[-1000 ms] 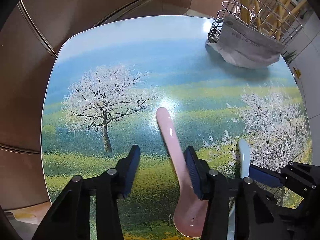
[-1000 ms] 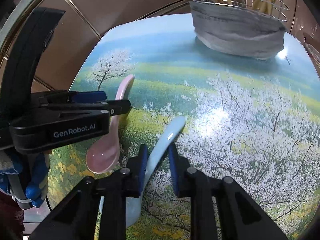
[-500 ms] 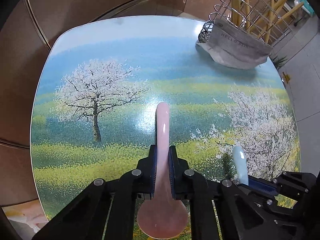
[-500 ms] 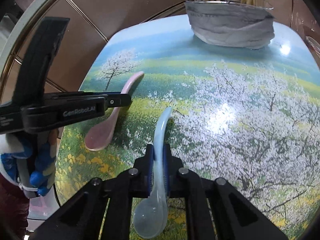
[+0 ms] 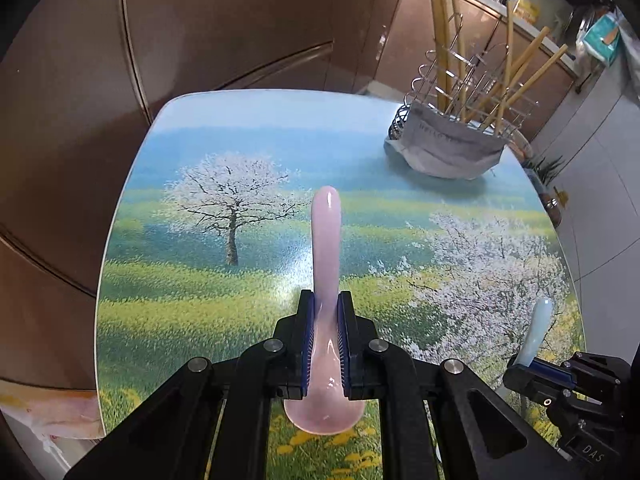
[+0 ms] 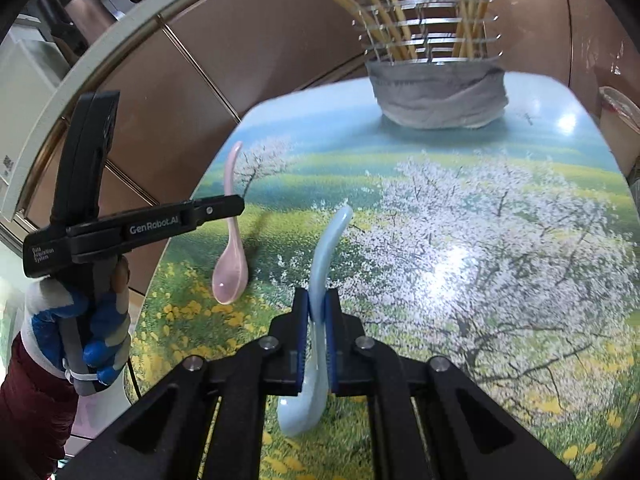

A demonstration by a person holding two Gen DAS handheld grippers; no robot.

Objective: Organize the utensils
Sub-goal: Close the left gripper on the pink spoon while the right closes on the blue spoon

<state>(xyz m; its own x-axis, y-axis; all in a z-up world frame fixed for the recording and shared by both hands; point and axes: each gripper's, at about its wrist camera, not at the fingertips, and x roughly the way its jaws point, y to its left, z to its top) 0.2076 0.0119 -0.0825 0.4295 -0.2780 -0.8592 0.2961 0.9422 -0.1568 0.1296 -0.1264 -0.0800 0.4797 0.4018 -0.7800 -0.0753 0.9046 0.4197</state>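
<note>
The left gripper (image 5: 325,312) clamps a pink soup spoon (image 5: 326,240). The right gripper (image 6: 317,308) clamps a pale blue one (image 6: 326,248); the chopstick basket (image 5: 452,148) stands at one o'clock, its contents probably chopsticks

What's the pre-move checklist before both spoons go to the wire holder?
1. Left gripper shut on pink spoon: ok.
2. Right gripper shut on blue spoon: ok.
3. Both spoons lifted off the table: ok.
4. Wire holder upright, at the table's far edge: ok.
5. Free room among the chopsticks: cannot tell.
6. The two grippers apart, not touching: ok.
</note>
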